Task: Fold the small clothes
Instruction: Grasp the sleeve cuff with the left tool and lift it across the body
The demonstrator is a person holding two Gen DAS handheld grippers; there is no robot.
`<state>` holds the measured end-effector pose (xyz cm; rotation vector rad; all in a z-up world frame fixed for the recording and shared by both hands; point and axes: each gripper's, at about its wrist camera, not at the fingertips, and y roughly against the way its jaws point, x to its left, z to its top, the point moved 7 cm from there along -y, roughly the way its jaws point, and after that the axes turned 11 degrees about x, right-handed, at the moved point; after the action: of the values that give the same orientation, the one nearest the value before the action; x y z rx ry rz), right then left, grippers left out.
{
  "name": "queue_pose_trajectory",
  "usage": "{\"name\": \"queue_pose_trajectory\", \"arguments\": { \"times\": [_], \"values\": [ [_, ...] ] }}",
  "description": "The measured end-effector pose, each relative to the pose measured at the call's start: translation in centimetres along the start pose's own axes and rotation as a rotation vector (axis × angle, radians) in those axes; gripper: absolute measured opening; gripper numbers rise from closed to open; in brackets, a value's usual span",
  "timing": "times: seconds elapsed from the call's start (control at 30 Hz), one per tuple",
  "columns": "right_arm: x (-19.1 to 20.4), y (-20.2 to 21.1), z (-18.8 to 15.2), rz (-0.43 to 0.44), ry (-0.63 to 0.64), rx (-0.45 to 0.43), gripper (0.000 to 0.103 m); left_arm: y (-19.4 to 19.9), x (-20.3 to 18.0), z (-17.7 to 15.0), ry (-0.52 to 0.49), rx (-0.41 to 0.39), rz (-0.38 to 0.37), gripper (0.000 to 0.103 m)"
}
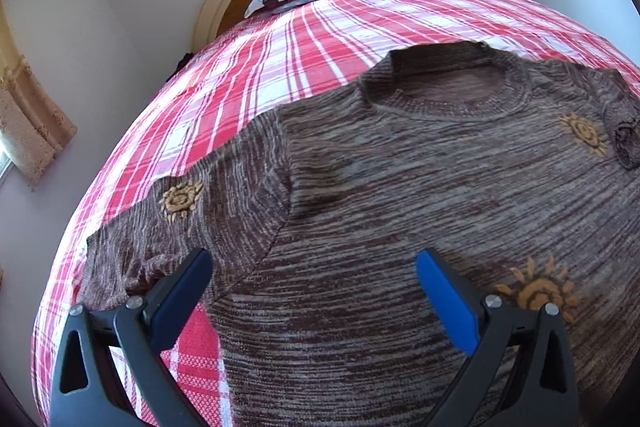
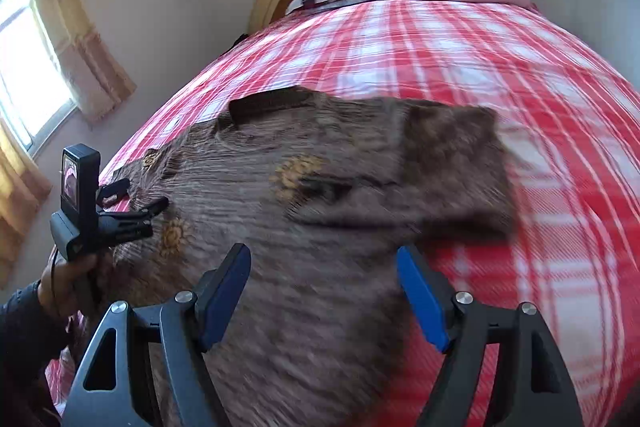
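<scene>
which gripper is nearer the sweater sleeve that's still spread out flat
Left. The left gripper hangs open right over the spread sleeve and armpit seam of the sweater. The right gripper, also open, sits across the body beside the folded-in sleeve.

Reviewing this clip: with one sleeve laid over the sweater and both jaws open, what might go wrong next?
1. The folded sleeve lies loosely and crooked across the brown sweater; it may slip when the body is folded.
2. The other sleeve still lies spread on the plaid bedspread, so the fold may end lopsided.
3. The left hand-held gripper could pinch bedspread along with knit.
</scene>
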<state>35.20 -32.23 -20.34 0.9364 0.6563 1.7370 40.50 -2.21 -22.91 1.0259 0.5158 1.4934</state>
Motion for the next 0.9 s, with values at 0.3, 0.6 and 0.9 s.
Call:
{"name": "queue_pose_trajectory", "arguments": {
  "times": [0.3,0.6,0.9],
  "values": [
    [-5.3,4.2,-3.6,-0.082,-0.127,-0.196,0.076,6.9,-12.5,3.6,-0.206,-0.094,-0.162,0.103],
    [-6.0,4.5,-4.0,-0.002,-0.156,-0.201,0.076,5.0,-21.2,6.7,-0.254,-0.021,-0.239,0.088],
    [-5.9,3.3,-3.9,-0.039,-0.151,-0.158,0.076,4.5,-22.9,7.6,-0.209,-0.009,-0.344,0.082]
  ]
}}
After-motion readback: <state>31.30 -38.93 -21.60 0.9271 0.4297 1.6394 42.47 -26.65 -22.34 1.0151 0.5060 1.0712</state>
